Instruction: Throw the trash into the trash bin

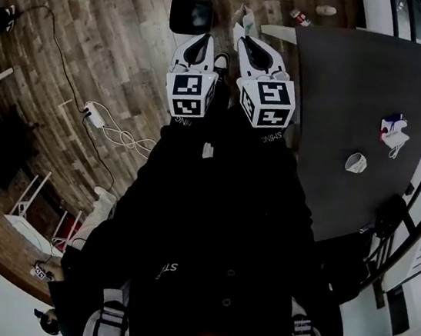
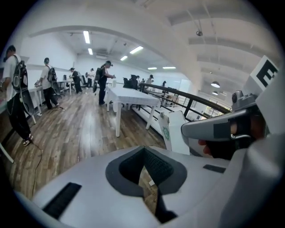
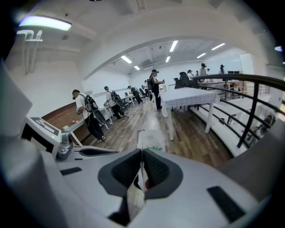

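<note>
In the head view both grippers are held out side by side over the wood floor. My right gripper (image 1: 244,40) (image 3: 142,151) is shut on a thin white paper wrapper with green print (image 3: 150,140), which sticks out past its tips (image 1: 247,21). My left gripper (image 1: 204,40) (image 2: 143,149) is shut with nothing in it. A black trash bin (image 1: 192,13) stands on the floor just beyond the left gripper's tips and a little left of the wrapper. In the left gripper view, the right gripper (image 2: 231,129) and the wrapper (image 2: 171,129) show at the right.
A dark grey table (image 1: 339,80) stands to the right and carries a crumpled white scrap (image 1: 356,162) and a blue-and-white piece (image 1: 393,131). Small litter (image 1: 300,17) lies on the floor near its far corner. A white power strip with cables (image 1: 97,116) lies left. A railing (image 1: 420,224) runs along the right.
</note>
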